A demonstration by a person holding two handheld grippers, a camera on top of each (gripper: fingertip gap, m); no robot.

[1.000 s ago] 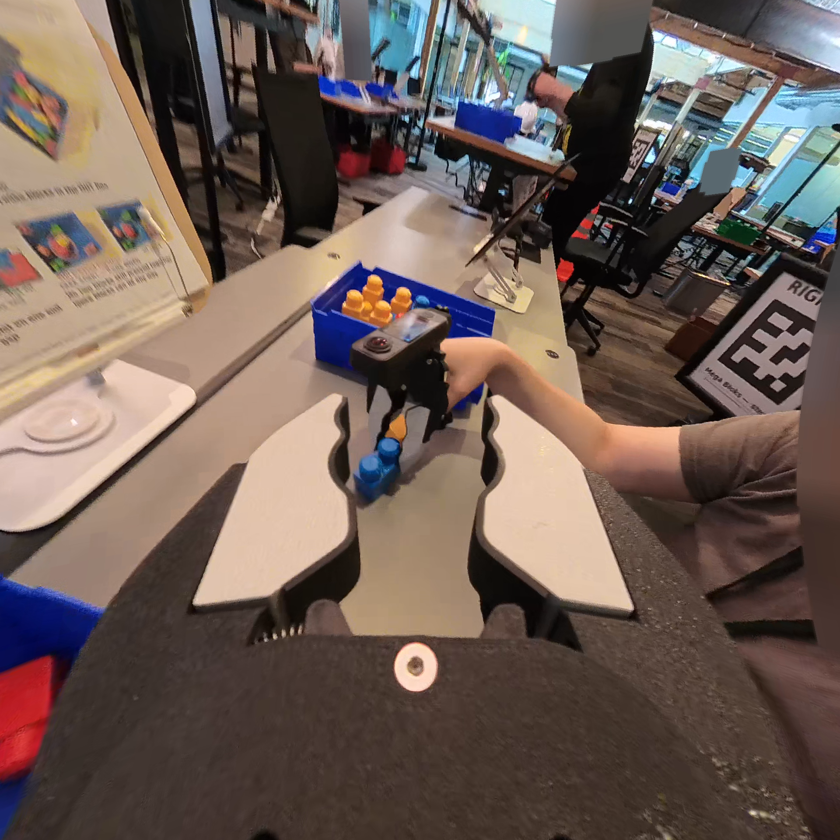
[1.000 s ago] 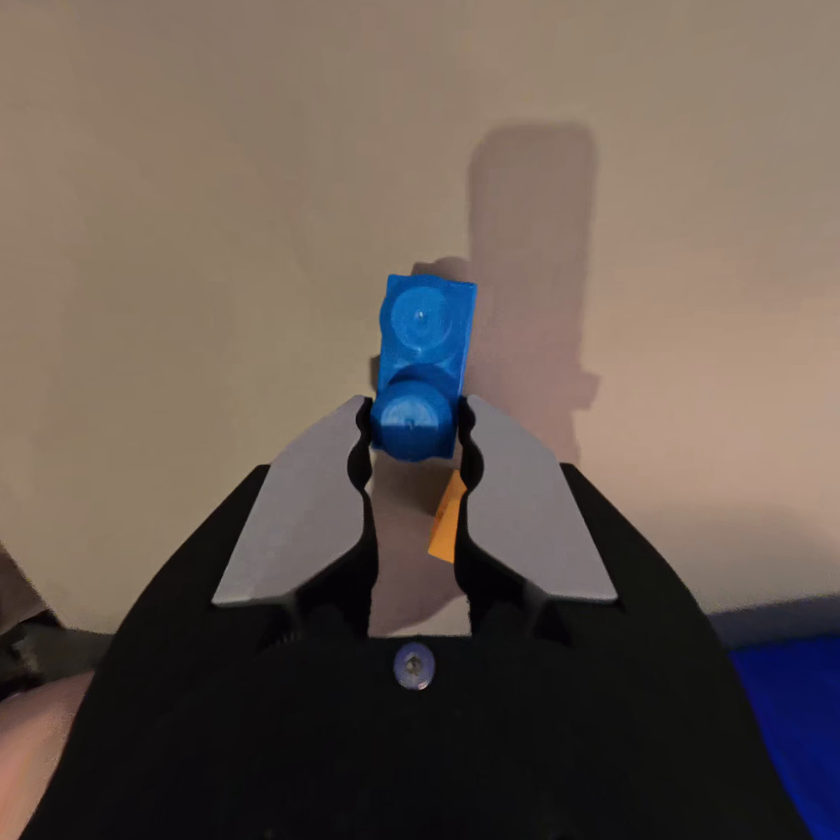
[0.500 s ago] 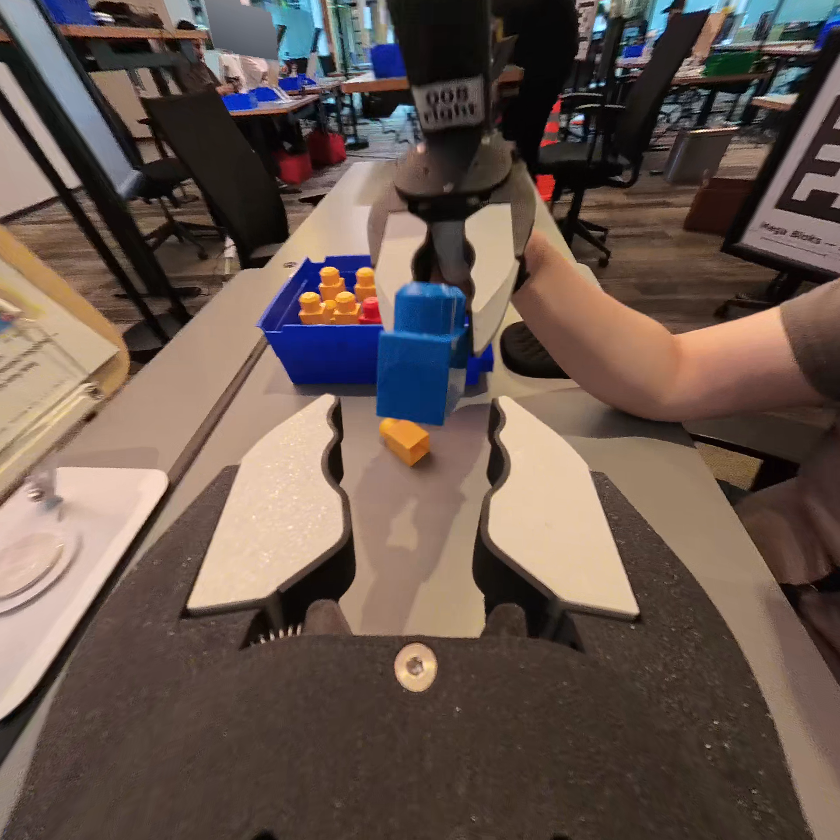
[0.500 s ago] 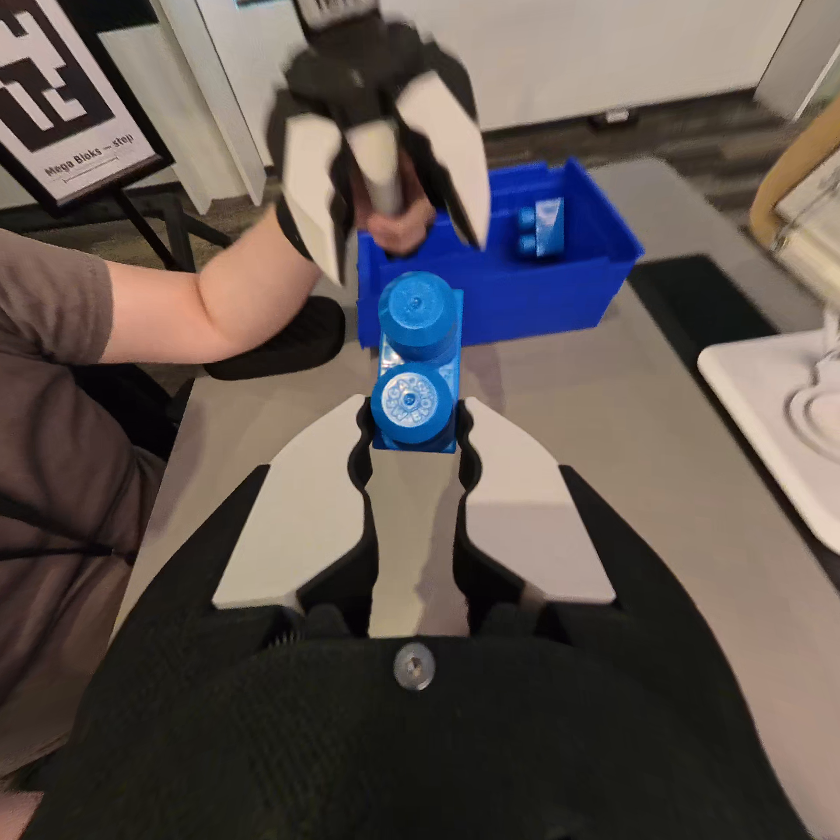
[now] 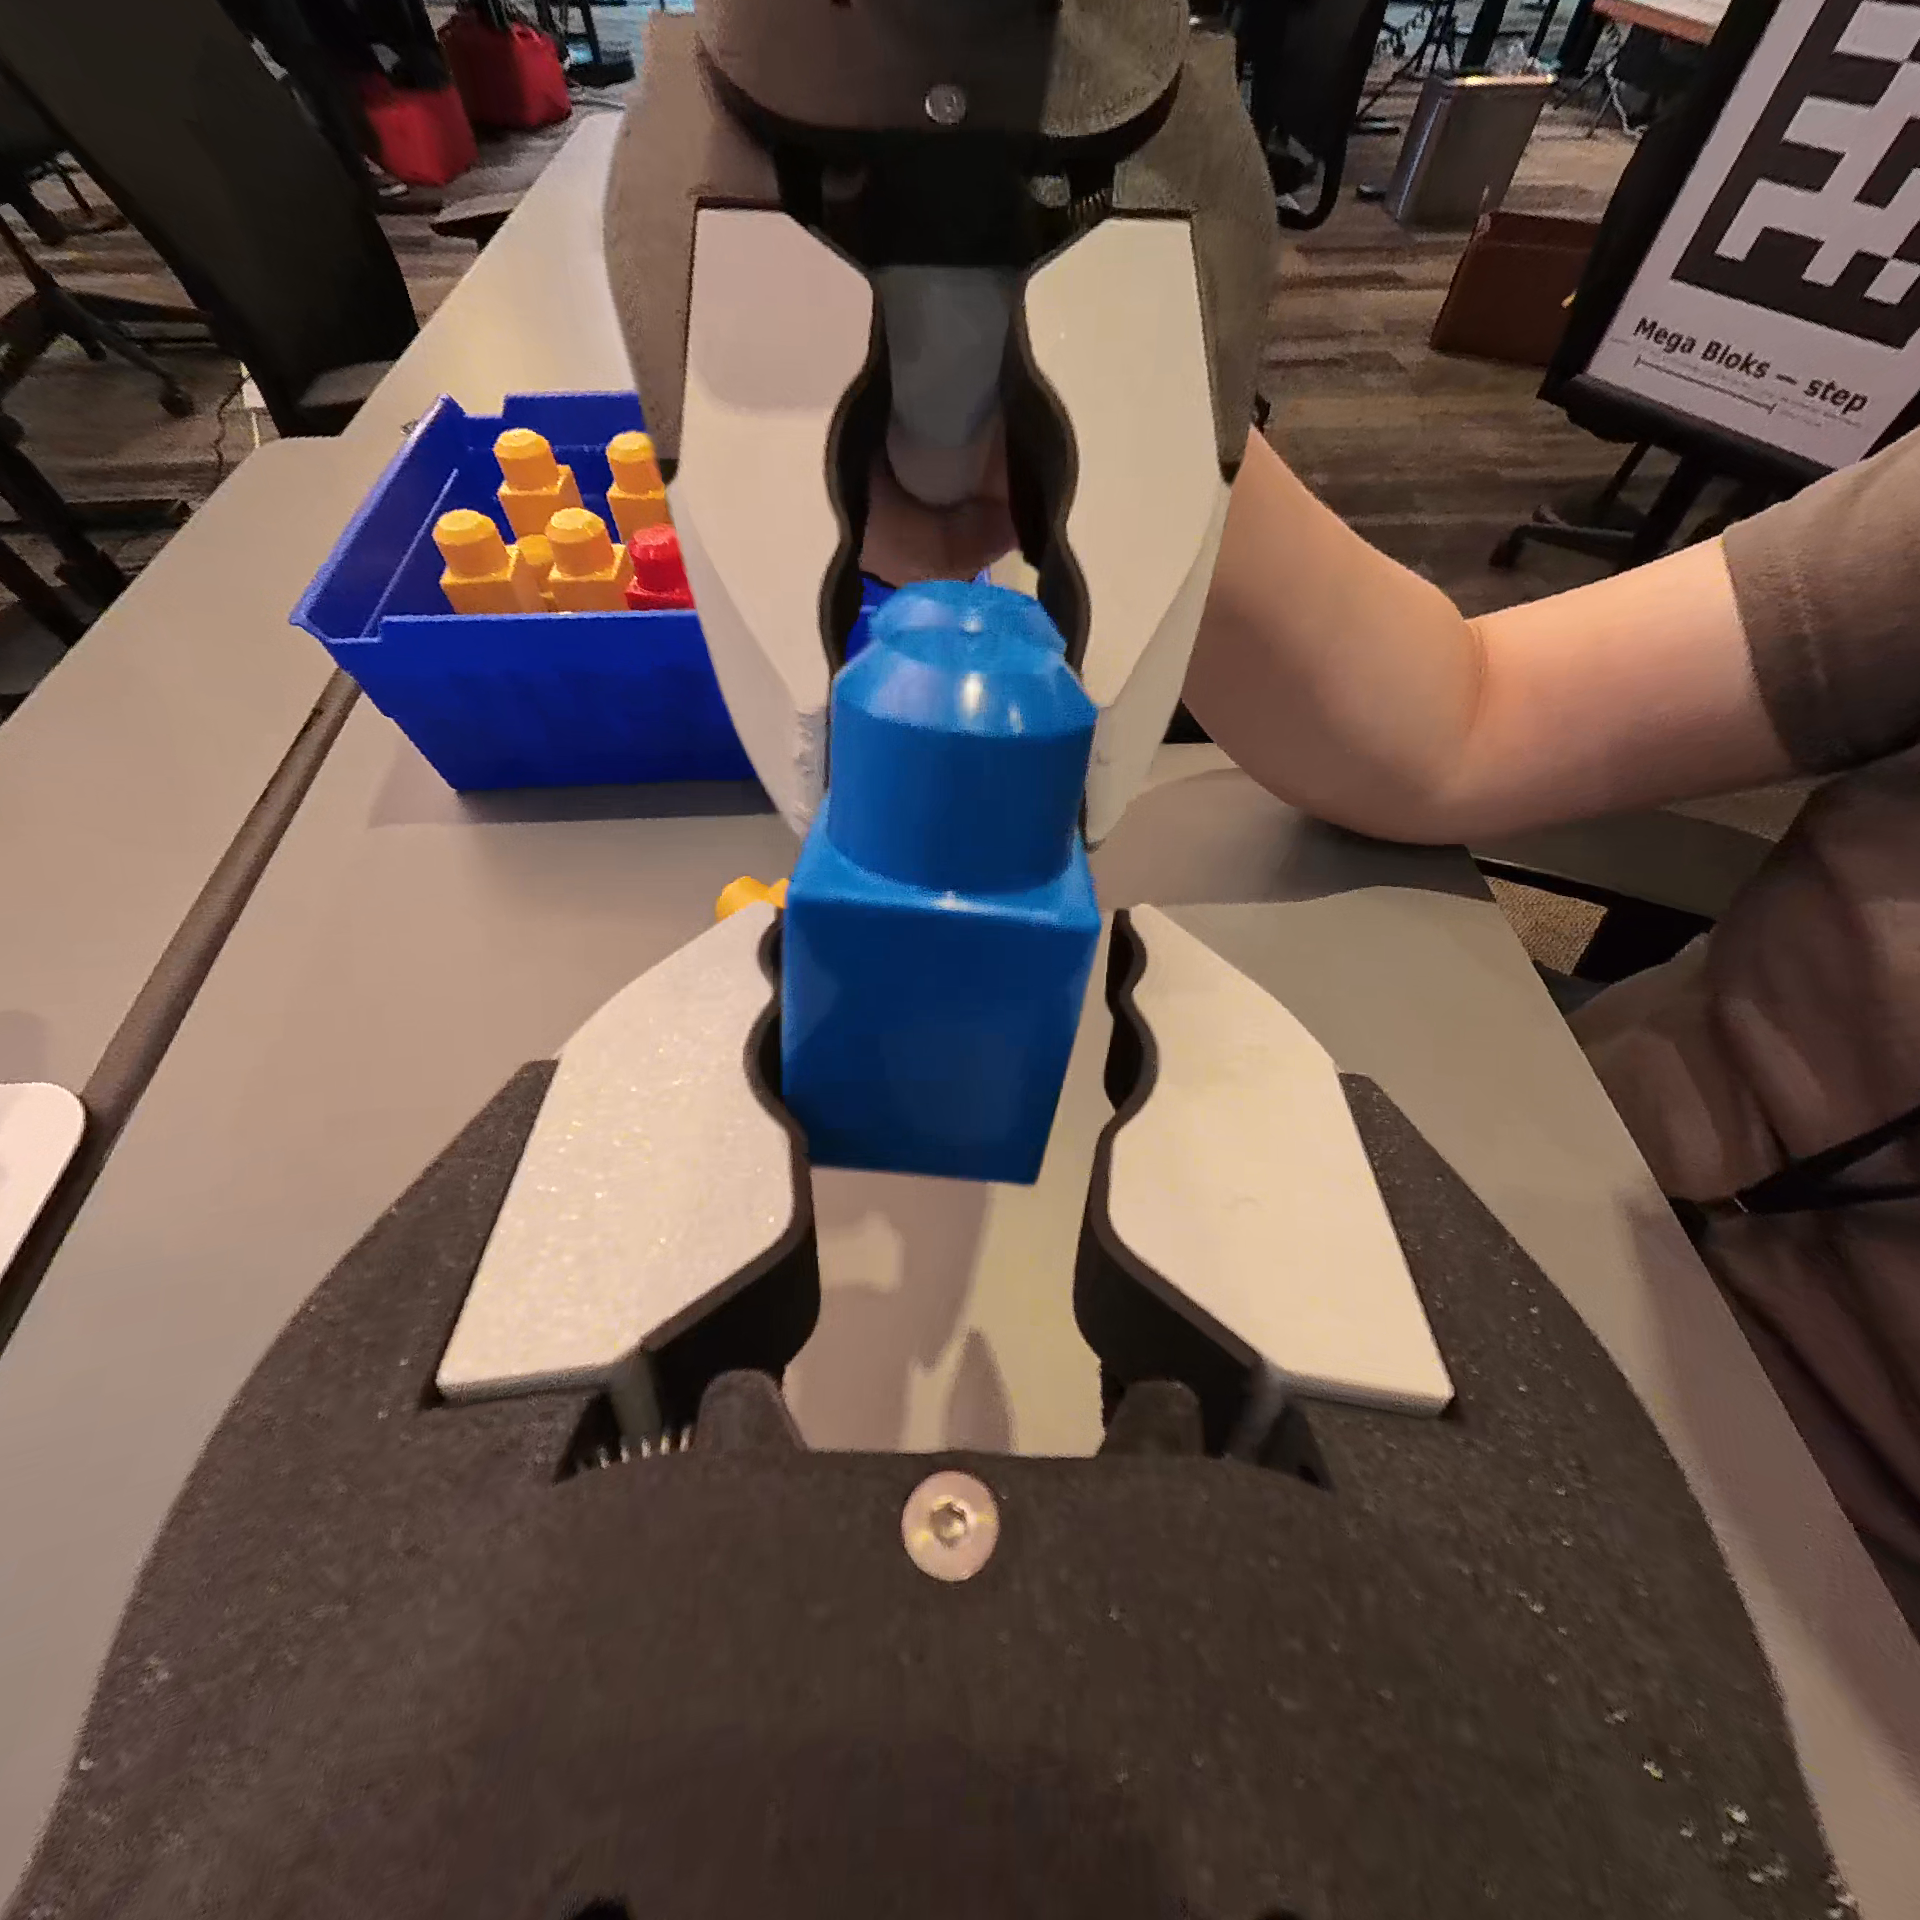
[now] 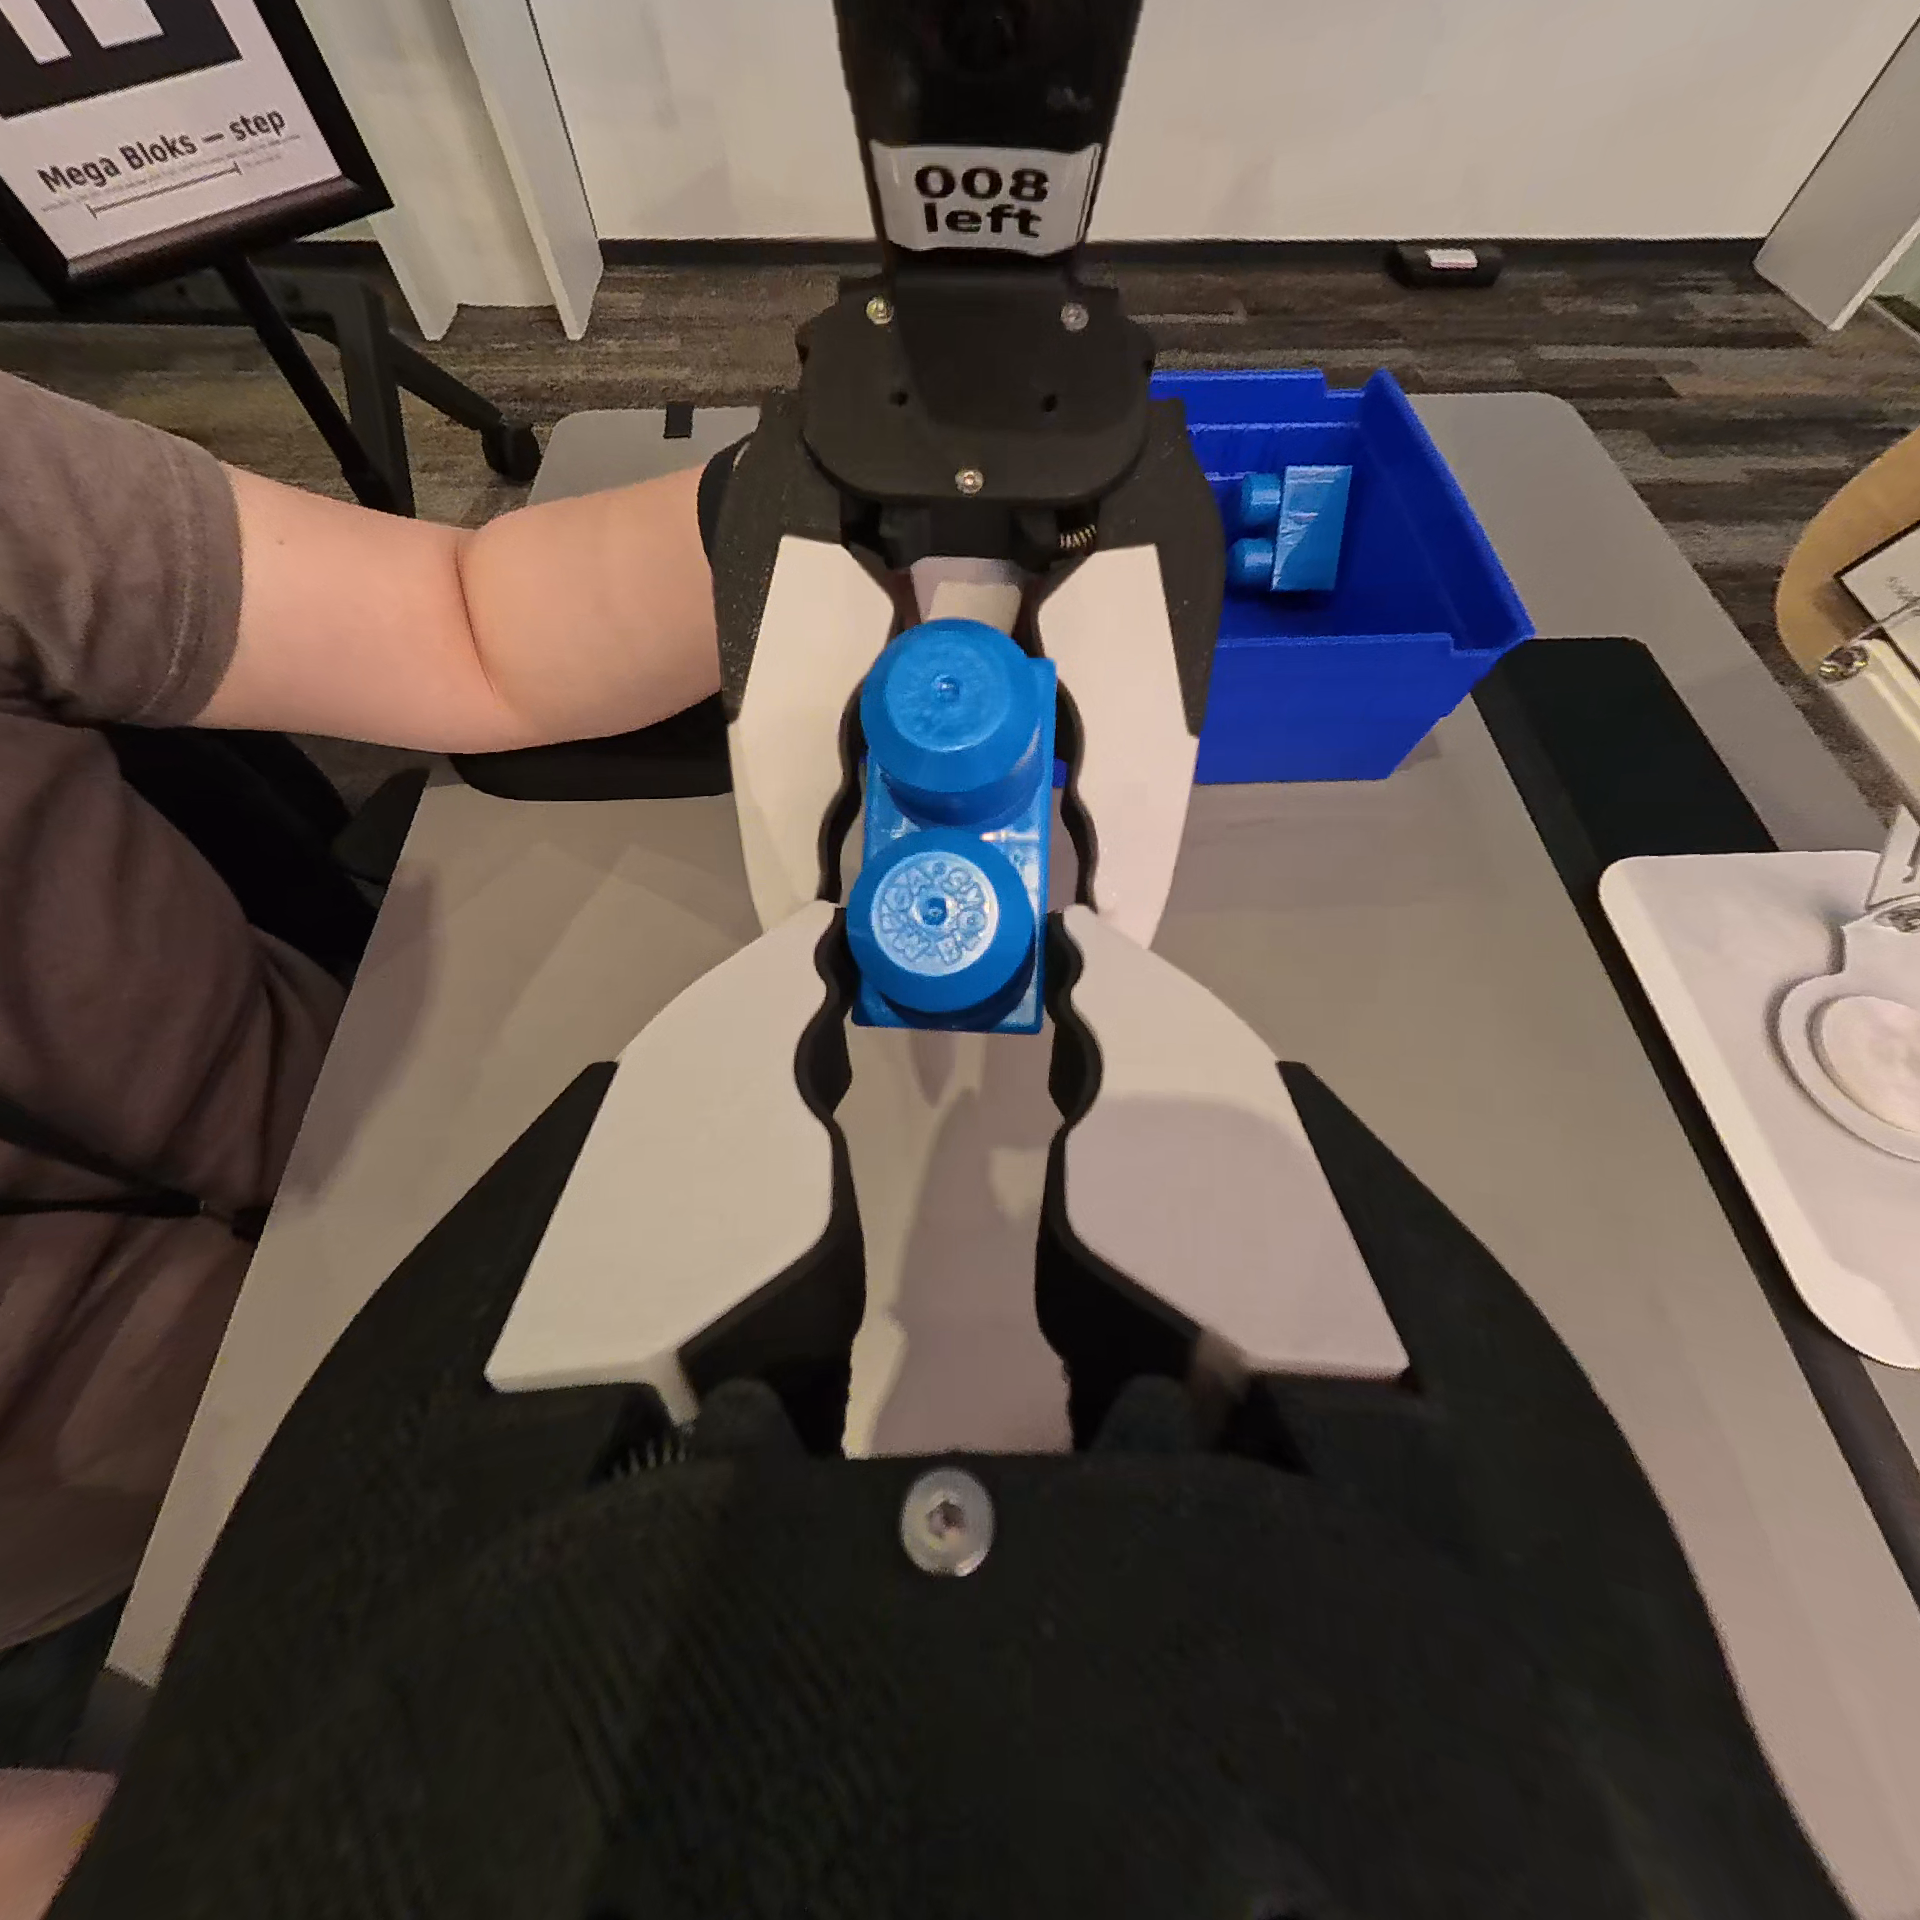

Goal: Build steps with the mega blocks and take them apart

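A blue two-stud block (image 6: 940, 831) hangs above the grey table (image 6: 1351, 1039), studs up. My right gripper (image 6: 945, 935) is shut on its near end. My left gripper (image 5: 945, 925) faces it from the other side, open, with its fingers around the block's other end (image 5: 935, 1018). In the right wrist view a narrow gap shows on each side between the left gripper's fingers (image 6: 1122, 748) and the block. In the left wrist view the right gripper (image 5: 956, 727) grips at the stud end. A small orange block (image 5: 743, 894) lies on the table behind, mostly hidden.
A blue bin (image 5: 520, 696) with orange and red blocks stands behind the right gripper. Another blue bin (image 6: 1351, 707) with a blue block (image 6: 1288, 530) stands behind the left gripper. A white stand base (image 6: 1766, 1039) sits at the table's side. A framed sign (image 5: 1766, 208) stands beyond the table. Less than 4 cm separates the two grippers' tips.
The right gripper lifted the blue block off the table and brought it towards the left gripper. The two grippers closed in on each other; the block's end is now between the left fingers.
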